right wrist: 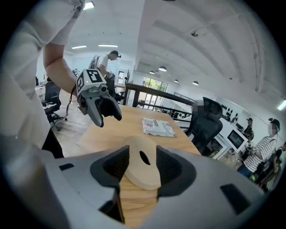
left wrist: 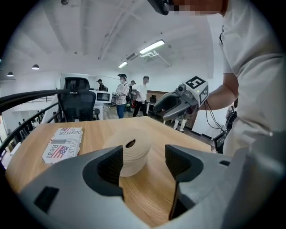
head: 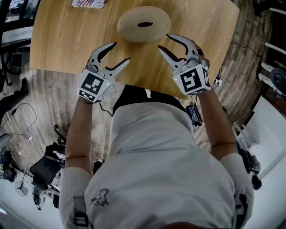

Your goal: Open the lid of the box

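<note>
The box [head: 144,23] is round and beige, with a ribbed lid and a dark hole in the top. It stands on the wooden table [head: 67,36], toward the far side. My left gripper [head: 121,52] hovers over the table's near edge, to the box's lower left, open and empty. My right gripper [head: 164,41] is open too, just right of the box and a little nearer to it. In the left gripper view the box [left wrist: 132,152] sits beyond the open jaws. In the right gripper view the box [right wrist: 143,179] shows between the pads, untouched.
A printed booklet [head: 88,3] lies at the table's far left edge. Black office chairs [left wrist: 77,100] and several standing people [left wrist: 120,94] are behind the table. The person's torso is close against the near table edge.
</note>
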